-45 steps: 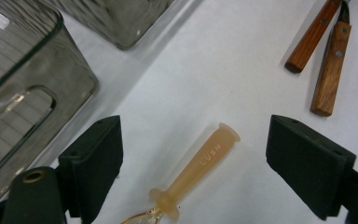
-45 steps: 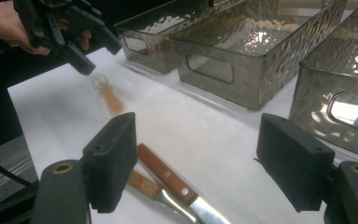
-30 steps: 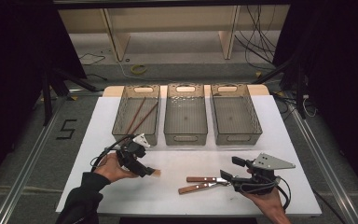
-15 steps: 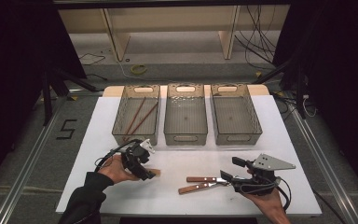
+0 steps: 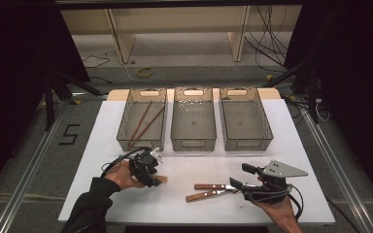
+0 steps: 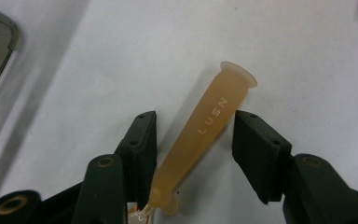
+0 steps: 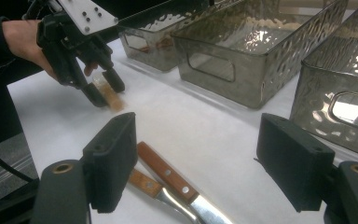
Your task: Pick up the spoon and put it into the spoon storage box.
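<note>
- Your left tongs (image 6: 191, 154) stand apart on either side of an amber, translucent handle (image 6: 205, 140) lying flat on the white table (image 5: 102, 145). In the left gripper view, its flared end points to the upper right of the frame and its narrow end sits low between the jaws.
- The handle's long axis runs slanted across the gap. The left jaw is just beside the narrow end; I cannot tell if it touches. The right jaw stands clear of the shaft.
- In the high view, your left tongs (image 5: 148, 167) sit at lower left of the frame, over the handle (image 5: 161, 179), so your left hand is the nearer one.
- My guess is that closing comes next; the slant may make the handle twist as the jaws meet it.
- Your right tongs (image 7: 193, 163) are wide apart and empty. Two wooden-handled knives (image 7: 168, 179) lie by the left jaw, at lower centre of the right gripper view.
- Three grey bins (image 5: 193, 119) stand in a row across the upper middle of the high view; the leftmost holds brown sticks (image 5: 143, 121).
</note>
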Available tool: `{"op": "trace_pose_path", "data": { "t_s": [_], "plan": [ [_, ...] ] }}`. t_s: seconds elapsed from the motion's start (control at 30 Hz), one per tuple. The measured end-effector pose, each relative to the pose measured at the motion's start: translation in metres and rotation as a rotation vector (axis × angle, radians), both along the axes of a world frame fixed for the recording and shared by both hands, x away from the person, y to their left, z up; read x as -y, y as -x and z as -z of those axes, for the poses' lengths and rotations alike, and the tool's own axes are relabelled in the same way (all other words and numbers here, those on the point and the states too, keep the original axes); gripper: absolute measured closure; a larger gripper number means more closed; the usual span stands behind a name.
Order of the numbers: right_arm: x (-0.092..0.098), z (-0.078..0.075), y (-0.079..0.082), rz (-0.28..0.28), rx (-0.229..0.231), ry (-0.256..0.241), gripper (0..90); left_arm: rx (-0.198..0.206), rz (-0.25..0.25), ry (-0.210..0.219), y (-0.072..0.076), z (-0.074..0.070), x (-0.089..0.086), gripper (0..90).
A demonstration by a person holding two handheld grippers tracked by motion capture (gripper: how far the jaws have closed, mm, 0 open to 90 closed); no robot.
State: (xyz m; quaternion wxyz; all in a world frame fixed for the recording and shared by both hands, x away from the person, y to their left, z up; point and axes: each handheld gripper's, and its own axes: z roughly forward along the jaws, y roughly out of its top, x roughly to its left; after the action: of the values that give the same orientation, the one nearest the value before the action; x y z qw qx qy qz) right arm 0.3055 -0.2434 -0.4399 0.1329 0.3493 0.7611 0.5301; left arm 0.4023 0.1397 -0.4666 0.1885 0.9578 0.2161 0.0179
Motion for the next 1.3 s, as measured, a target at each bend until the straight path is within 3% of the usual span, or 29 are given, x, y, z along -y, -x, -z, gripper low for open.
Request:
{"op": "trace_pose_path", "data": {
  "t_s": [0.2,0.53,0.93,1.3],
  "plan": [
    [0.0,0.0,0.001,0.003,-0.001,0.0,29.6,0.018,0.015,-0.025,-0.001,-0.001,0.001,57.2],
    [0.0,0.0,0.001,0.005,-0.001,0.001,29.6,0.029,0.064,-0.025,0.001,-0.001,0.0,73.9],
    [0.001,-0.001,0.001,0.003,0.002,0.001,29.6,0.026,0.06,0.0,0.001,-0.001,-0.003,76.1],
    [0.0,-0.001,0.002,0.004,0.003,0.001,29.6,0.031,-0.015,0.105,-0.002,-0.017,-0.011,76.3]
  ]
}}
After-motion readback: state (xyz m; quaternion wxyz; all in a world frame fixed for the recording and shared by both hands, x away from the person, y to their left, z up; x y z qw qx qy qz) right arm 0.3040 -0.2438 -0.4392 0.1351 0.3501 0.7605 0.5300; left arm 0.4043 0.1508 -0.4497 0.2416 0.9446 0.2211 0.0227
